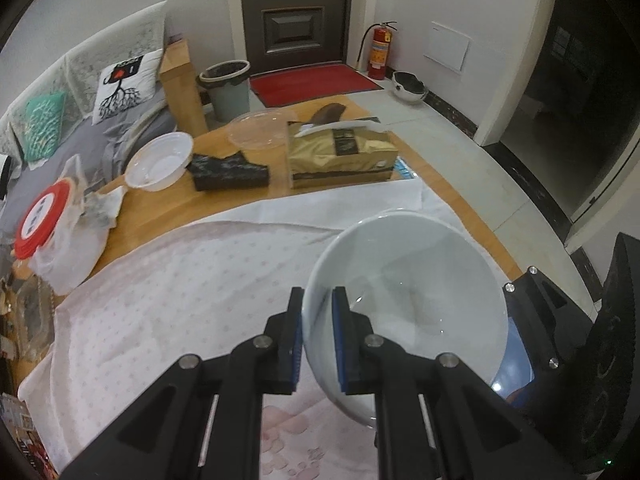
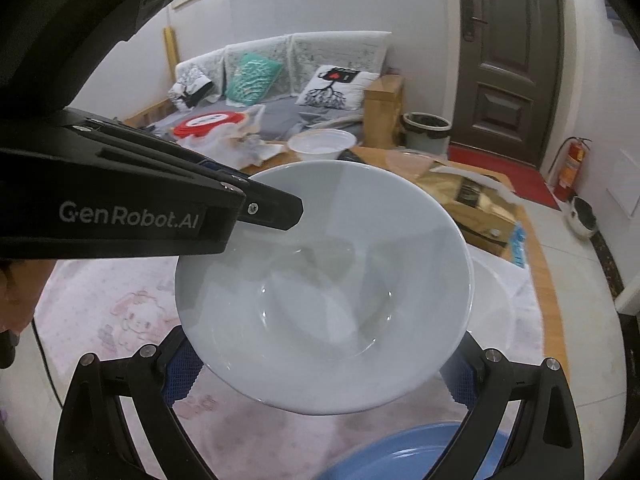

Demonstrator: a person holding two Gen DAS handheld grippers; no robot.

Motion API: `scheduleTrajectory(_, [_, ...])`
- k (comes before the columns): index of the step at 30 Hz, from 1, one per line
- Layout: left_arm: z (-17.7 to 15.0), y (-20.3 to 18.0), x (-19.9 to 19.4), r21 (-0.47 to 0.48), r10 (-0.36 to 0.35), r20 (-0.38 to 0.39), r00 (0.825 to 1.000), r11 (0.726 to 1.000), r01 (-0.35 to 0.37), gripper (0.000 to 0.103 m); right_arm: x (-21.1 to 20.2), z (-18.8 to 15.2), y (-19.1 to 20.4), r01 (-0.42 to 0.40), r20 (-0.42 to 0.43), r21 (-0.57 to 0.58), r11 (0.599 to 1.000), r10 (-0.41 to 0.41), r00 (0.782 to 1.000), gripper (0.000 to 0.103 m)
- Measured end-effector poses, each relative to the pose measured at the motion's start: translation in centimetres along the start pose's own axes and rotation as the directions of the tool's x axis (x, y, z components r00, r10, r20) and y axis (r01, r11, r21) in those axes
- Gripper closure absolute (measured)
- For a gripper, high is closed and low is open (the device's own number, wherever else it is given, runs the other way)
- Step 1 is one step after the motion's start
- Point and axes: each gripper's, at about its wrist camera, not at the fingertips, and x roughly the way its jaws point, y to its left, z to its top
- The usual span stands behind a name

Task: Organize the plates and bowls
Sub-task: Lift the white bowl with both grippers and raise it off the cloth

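Left tongs (image 1: 316, 336) pinched narrow on the rim of the white bowl (image 1: 404, 304), one pad inside the wall, one outside; bowl carried tilted, clear of the pink cloth (image 1: 168, 300). Right tongs (image 2: 320, 364) spread wide, blue pads to either side of the bowl's underside; whether pressing it or merely cupping it, cannot tell, so the grip there left unjudged.

Under the bowl, toward the near edge of the tabletop, a blue plate (image 2: 400, 452) lying on the cloth, part hidden by the right tongs. Just past the bowl's far side, a pale rim, perhaps a second white dish, too washed out to be sure.

Judged from this: mid-task, one bowl in transit, seemingly bound for the blue plate, not yet set down. No finished stack visible.

Further out, along the far edge of the tabletop: a white plastic bowl (image 1: 160, 164), a clear lid (image 1: 256, 128), a gold tissue box (image 1: 340, 152), all untouched. At the left edge, a red-lidded tub (image 1: 40, 216).
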Motion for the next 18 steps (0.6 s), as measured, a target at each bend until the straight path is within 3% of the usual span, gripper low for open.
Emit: scheduleTrajectory(18, [3.0,-3.1,4.7,0.010,-0.034,-0.043,0.999,0.999,0.034,0.092,1.0,-0.5,-5.4,0.052,-0.035,0.050,0.997,-0.051,0.998,0.007])
